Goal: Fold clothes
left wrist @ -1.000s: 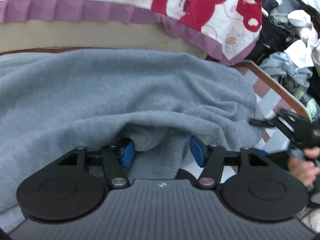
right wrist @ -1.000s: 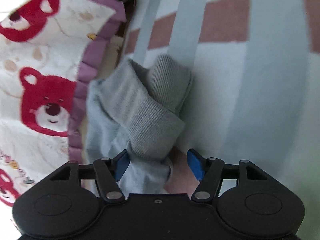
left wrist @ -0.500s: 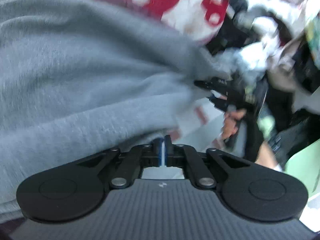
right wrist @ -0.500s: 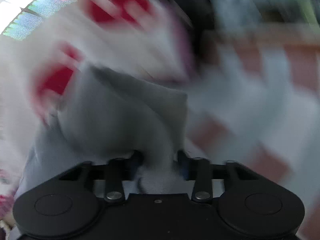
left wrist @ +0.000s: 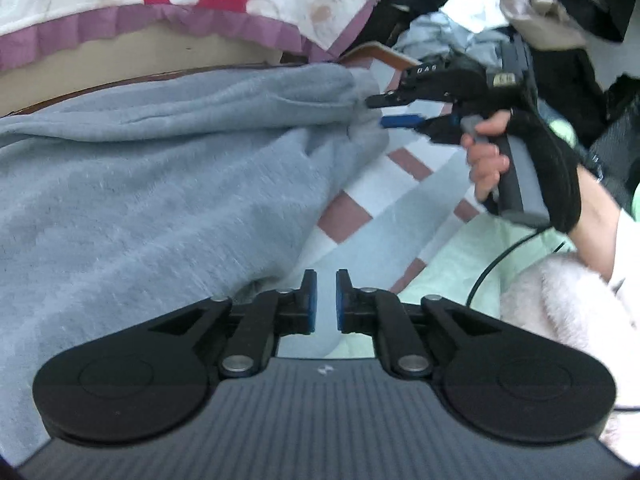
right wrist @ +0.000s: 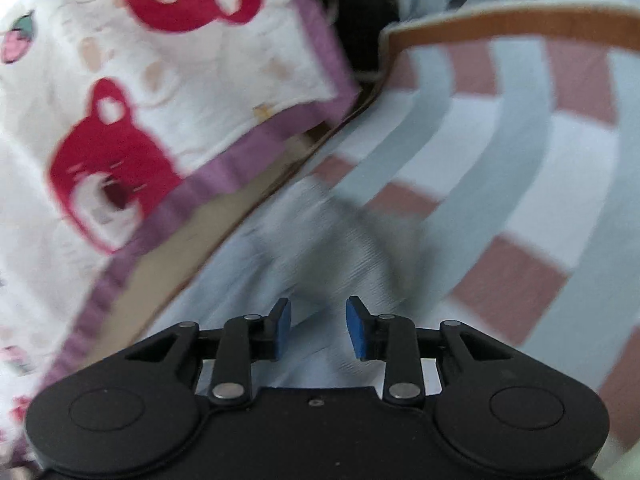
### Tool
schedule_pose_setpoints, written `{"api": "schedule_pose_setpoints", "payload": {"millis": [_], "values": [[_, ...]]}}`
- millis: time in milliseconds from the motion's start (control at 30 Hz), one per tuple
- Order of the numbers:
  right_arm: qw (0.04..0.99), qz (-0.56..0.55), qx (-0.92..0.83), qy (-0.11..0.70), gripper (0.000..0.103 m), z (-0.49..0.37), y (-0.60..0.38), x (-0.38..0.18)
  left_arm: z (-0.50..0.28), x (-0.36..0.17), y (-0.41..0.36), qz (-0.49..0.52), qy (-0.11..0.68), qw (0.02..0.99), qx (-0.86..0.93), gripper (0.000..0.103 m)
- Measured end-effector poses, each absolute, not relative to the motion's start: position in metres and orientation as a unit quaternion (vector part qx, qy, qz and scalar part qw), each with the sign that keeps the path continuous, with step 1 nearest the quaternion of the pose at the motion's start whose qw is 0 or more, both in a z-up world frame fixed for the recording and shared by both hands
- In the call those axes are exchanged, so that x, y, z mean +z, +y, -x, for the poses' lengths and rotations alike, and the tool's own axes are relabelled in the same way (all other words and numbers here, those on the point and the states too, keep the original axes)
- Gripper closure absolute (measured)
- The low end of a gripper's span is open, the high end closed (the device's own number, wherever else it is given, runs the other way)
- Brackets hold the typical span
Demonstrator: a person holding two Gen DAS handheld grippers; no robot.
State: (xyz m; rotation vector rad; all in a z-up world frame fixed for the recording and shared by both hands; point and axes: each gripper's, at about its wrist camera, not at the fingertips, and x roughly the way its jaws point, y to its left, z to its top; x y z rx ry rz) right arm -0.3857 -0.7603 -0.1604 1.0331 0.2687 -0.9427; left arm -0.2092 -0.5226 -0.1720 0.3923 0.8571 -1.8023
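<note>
Garment [left wrist: 140,184]: grey fleece piece, spread over checked cloth [left wrist: 400,184], long axis running left-right across left wrist view, bulk lying left of centre. Left gripper [left wrist: 323,302]: pads slightly parted, nothing between them, garment's near edge just left of pads. Right gripper [left wrist: 380,111]: at garment's far right corner, fingers apart, corner at or just off tips; contact unclear. Right wrist view blurred; pads [right wrist: 356,328] apart, grey fabric just ahead. Right gripper nearer to corner.
</note>
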Motion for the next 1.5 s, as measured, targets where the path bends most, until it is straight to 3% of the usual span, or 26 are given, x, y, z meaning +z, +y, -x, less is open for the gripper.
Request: {"api": "schedule_pose_setpoints", "payload": {"millis": [133, 267, 333, 367, 400, 500, 600, 767, 833, 933, 1033, 1133, 1300, 1500], "values": [[0.795, -0.476, -0.349, 0.143, 0.057, 0.346, -0.760, -0.167, 0.199, -0.159, -0.527, -0.168, 0.345, 0.537, -0.751, 0.089], [0.821, -0.350, -0.398, 0.213, 0.058, 0.297, -0.772, -0.173, 0.181, -0.135, -0.546, -0.235, 0.342, 0.528, -0.741, 0.074], [0.823, -0.306, -0.428, 0.213, 0.058, 0.288, -0.780, -0.171, 0.167, -0.121, -0.558, -0.285, 0.337, 0.533, -0.722, 0.064], [0.824, -0.289, -0.440, 0.210, 0.058, 0.284, -0.784, -0.170, 0.161, -0.115, -0.564, -0.309, 0.335, 0.536, -0.711, 0.054], [0.823, -0.283, -0.447, 0.206, 0.058, 0.283, -0.788, -0.168, 0.154, -0.108, -0.571, -0.334, 0.332, 0.538, -0.699, 0.051], [0.817, -0.290, -0.459, 0.194, 0.058, 0.287, -0.802, -0.162, 0.134, -0.089, -0.590, -0.405, 0.322, 0.542, -0.662, 0.051], [0.805, -0.324, -0.465, 0.176, 0.058, 0.304, -0.813, -0.160, 0.124, -0.102, -0.614, -0.438, 0.324, 0.569, -0.616, 0.051], [0.756, -0.405, -0.499, 0.126, 0.053, 0.358, -0.829, -0.150, 0.118, -0.141, -0.648, -0.360, 0.287, 0.639, -0.616, 0.052], [0.710, -0.451, -0.529, 0.115, 0.043, 0.391, -0.835, -0.153, 0.124, -0.154, -0.654, -0.309, 0.250, 0.663, -0.634, 0.052], [0.632, -0.561, -0.528, 0.088, 0.041, 0.438, -0.842, -0.178, 0.137, -0.174, -0.673, -0.237, 0.279, 0.668, -0.648, 0.051], [0.592, -0.650, -0.476, 0.033, 0.041, 0.461, -0.840, -0.203, 0.156, -0.190, -0.706, -0.236, 0.302, 0.667, -0.639, 0.051], [0.615, -0.628, -0.475, 0.046, 0.040, 0.445, -0.844, -0.196, 0.165, -0.203, -0.745, -0.257, 0.308, 0.698, -0.594, 0.052], [0.650, -0.566, -0.492, 0.119, 0.036, 0.418, -0.846, -0.181, 0.142, -0.210, -0.772, -0.195, 0.346, 0.726, -0.561, 0.052], [0.610, -0.615, -0.491, 0.092, 0.034, 0.422, -0.825, -0.198, 0.155, -0.222, -0.776, -0.233, 0.319, 0.729, -0.560, 0.051]]}}
